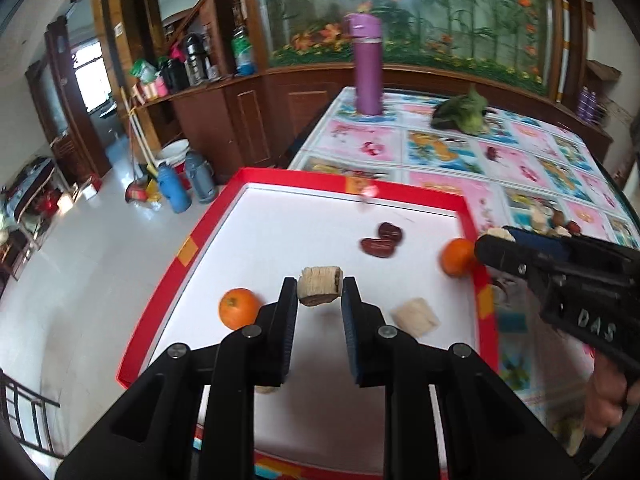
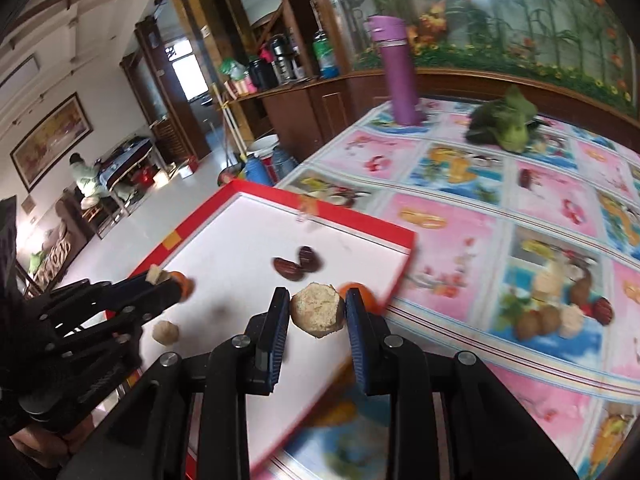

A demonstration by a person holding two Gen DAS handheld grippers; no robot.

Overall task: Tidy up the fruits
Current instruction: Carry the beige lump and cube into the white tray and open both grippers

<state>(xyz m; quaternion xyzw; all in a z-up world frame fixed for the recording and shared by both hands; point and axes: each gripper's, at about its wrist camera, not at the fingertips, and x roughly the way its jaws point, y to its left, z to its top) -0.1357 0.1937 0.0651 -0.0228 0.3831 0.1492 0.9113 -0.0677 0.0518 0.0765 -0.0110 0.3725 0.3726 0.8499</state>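
Observation:
A red-rimmed white tray [image 1: 182, 284] lies on the table's left end. On it are two oranges [image 1: 239, 308] [image 1: 457, 257], two dark red dates [image 1: 382, 240] and a loose beige fruit chunk [image 1: 415, 316]. My left gripper [image 1: 319, 294] is shut on a beige chunk [image 1: 320, 289] above the tray's near half. At the tray's right rim, my right gripper [image 1: 494, 238] [image 2: 318, 310] is shut on another beige chunk [image 2: 318, 314]. The right wrist view shows the left gripper [image 2: 160, 280] at the left, next to an orange [image 2: 187, 285].
A heap of brown fruits, beige chunks and dates [image 2: 560, 308] lies on the patterned tablecloth [image 2: 460, 220] right of the tray. A tall purple bottle [image 1: 366, 68] and a green leafy vegetable [image 1: 464, 114] stand at the far end. The floor drops off left of the tray.

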